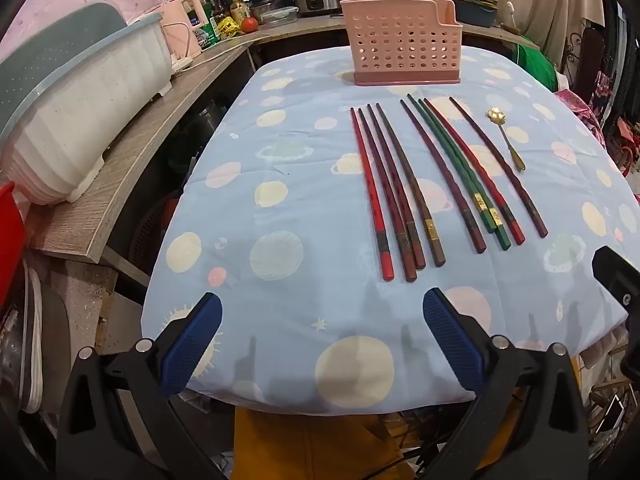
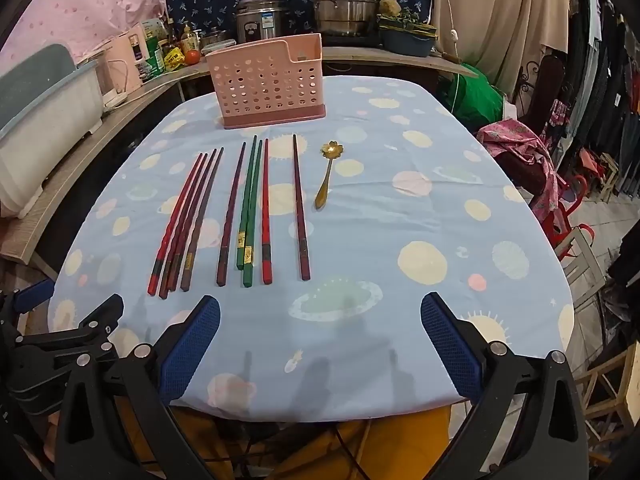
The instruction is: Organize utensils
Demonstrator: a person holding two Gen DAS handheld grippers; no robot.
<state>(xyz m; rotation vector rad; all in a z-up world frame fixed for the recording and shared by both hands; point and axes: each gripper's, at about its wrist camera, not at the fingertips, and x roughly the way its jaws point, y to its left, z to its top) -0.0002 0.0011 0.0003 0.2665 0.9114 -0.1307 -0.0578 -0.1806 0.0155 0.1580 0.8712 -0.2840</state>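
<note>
Several chopsticks (image 1: pixel 404 188) (image 2: pixel 244 212) in red, dark brown and green lie side by side on the blue planet-print tablecloth (image 1: pixel 280 160) (image 2: pixel 400 208). A small gold spoon (image 1: pixel 506 138) (image 2: pixel 326 174) with a flower-shaped bowl lies to their right. Behind them stands a pink perforated utensil holder (image 1: pixel 400 46) (image 2: pixel 268 84). My left gripper (image 1: pixel 322 312) hovers open over the near table edge with nothing between its blue pads. My right gripper (image 2: pixel 320 314) is likewise open and empty, nearer the spoon side. The left gripper (image 2: pixel 76 320) also shows at the right wrist view's left edge.
A wooden counter (image 1: pixel 132 152) along the left carries a white-and-teal dish rack (image 1: pixel 76 112), bottles and a tomato (image 1: pixel 250 24). Steel pots (image 2: pixel 344 4) stand at the back. Clothes and chairs (image 2: pixel 560 184) crowd the right side. Yellow fabric (image 1: pixel 312 444) shows under the near table edge.
</note>
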